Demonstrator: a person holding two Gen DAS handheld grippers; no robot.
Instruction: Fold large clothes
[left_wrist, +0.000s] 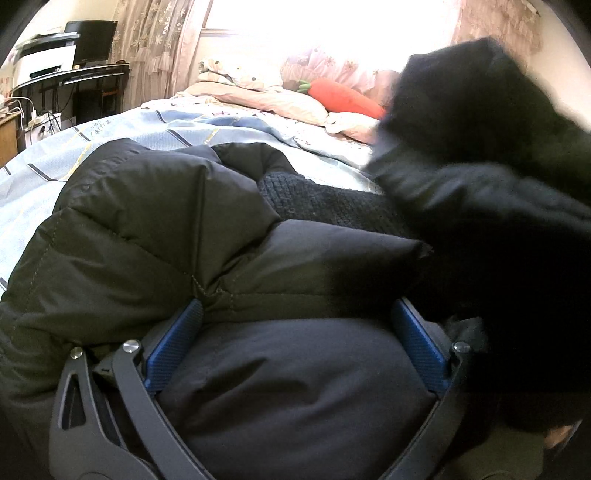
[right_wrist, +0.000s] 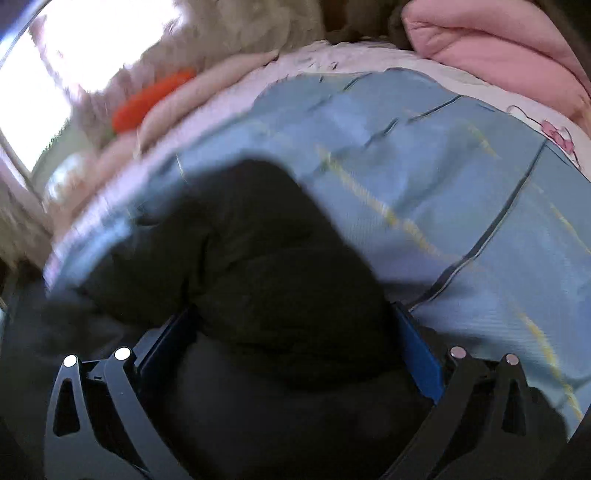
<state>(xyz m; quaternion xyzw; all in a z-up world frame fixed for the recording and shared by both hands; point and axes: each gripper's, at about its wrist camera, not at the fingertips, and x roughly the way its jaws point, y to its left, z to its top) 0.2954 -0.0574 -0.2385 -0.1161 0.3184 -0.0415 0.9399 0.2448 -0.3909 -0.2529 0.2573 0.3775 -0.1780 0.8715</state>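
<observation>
A large dark puffy jacket (left_wrist: 147, 229) lies bunched on the bed, with a dark knitted part (left_wrist: 314, 199) showing at its middle. My left gripper (left_wrist: 297, 302) stands wide, a padded fold of the jacket bulging between its blue pads (left_wrist: 173, 343), which do not squeeze it. At the right of the left wrist view a raised part of the jacket (left_wrist: 480, 166) is blurred. In the right wrist view my right gripper (right_wrist: 293, 310) is also wide, and the jacket (right_wrist: 258, 240) lies loosely between its fingers. Neither gripper shows in the other's view.
The bed has a light blue striped sheet (right_wrist: 443, 184). An orange carrot plush (left_wrist: 343, 98) and pale pillows (left_wrist: 258, 96) lie by the bright window. A pink quilt (right_wrist: 498, 44) is heaped at the far right. A desk with a printer (left_wrist: 55, 62) stands left.
</observation>
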